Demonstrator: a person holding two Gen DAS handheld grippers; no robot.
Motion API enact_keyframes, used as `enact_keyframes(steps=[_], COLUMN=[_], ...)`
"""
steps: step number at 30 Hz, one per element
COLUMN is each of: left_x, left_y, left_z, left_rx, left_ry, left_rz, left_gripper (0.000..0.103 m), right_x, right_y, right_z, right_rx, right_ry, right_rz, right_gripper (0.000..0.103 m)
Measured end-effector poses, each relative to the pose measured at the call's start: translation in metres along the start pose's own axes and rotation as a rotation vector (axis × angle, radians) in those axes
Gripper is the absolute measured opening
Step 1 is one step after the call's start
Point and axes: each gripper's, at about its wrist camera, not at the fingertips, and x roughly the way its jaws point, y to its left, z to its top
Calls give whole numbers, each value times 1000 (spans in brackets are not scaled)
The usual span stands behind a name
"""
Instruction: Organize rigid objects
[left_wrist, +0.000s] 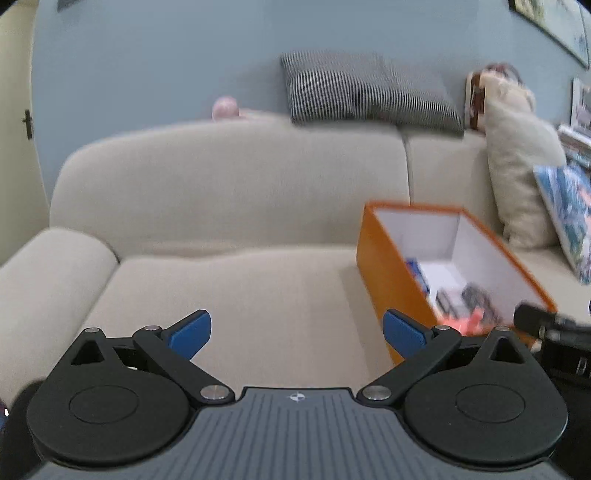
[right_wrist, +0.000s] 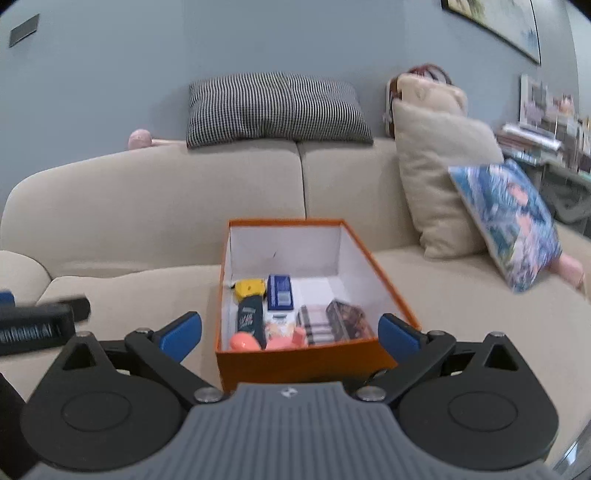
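Note:
An open orange box (right_wrist: 317, 360) with a white inside sits on the beige sofa seat (right_wrist: 129, 295). It holds several rigid objects: a yellow item (right_wrist: 250, 287), a blue box (right_wrist: 280, 291), a dark bottle (right_wrist: 251, 319), coral-pink pieces (right_wrist: 243, 341) and striped packages (right_wrist: 317, 325). My right gripper (right_wrist: 290, 334) is open and empty, just in front of the box. My left gripper (left_wrist: 297, 334) is open and empty over the bare seat, left of the box (left_wrist: 391, 280).
A striped cushion (right_wrist: 277, 110) lies on the sofa back. A beige cushion (right_wrist: 439, 173) and a blue patterned cushion (right_wrist: 509, 221) lean at the right. The other gripper shows at the left edge (right_wrist: 37, 325). Shelves with books stand far right (right_wrist: 543, 133).

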Motion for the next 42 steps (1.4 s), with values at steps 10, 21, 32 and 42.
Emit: enact_keyframes(steps=[10,21,32,42], left_x=[12,16,17,16], left_y=[5,10,11,12], left_z=[-24,-25,-20,-20], left_rx=[-6,-11,-10,-12], left_ry=[123,156,147,144], left_rz=[44,33,32,37], left_gripper=[103,103,103,103], right_x=[20,19,15,14], right_y=[9,6,7,6], right_z=[-28,-28,-28,-27], right_rx=[-33,-20,-39,-45], right_ry=[24,19,3,4], right_rz=[9,2,12,26], right_gripper=[101,101,101,101])
